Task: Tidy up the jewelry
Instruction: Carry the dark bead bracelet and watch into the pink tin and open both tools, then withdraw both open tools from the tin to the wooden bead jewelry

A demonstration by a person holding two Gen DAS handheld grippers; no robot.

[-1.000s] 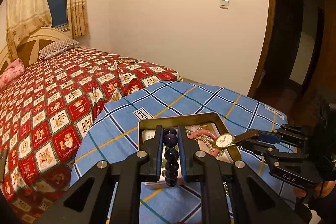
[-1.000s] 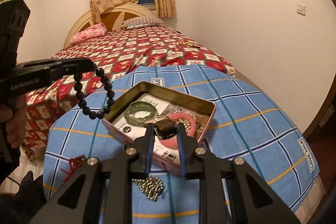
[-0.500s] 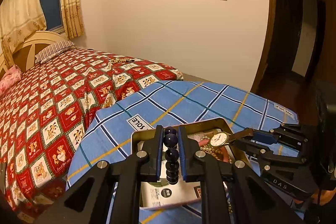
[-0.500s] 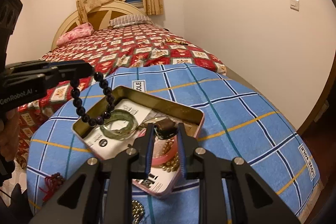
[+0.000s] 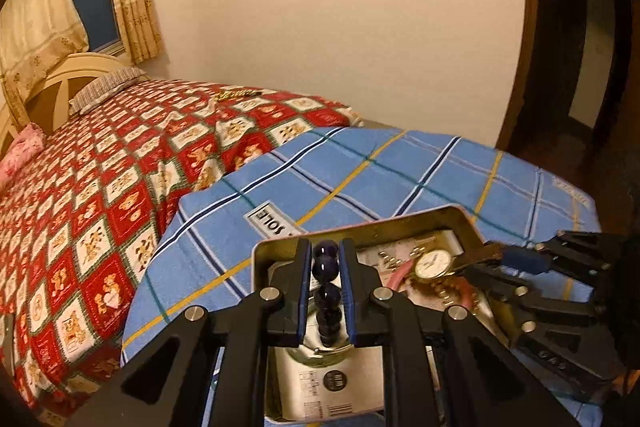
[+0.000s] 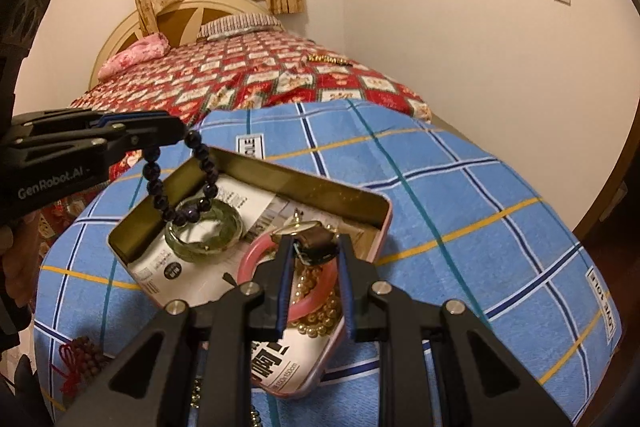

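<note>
Inside tin (image 6: 376,203): jade bangle (image 6: 206,235), pink bangle (image 6: 316,301), pearls (image 6: 320,323).

The tin (image 6: 376,205) sits on the checked cloth (image 6: 460,163), with the bed (image 6: 256,75) behind it. Inside the tin, a bangle (image 6: 206,249) lies to the left on printed paper (image 6: 260,205); a ring bangle (image 6: 312,301) lies to the right, over a pearl strand (image 6: 320,325). A tasselled bead string (image 6: 86,357) lies on the cloth, left of the tin, near its front. A small item (image 6: 328,59) lies on the bed, far back.
</note>
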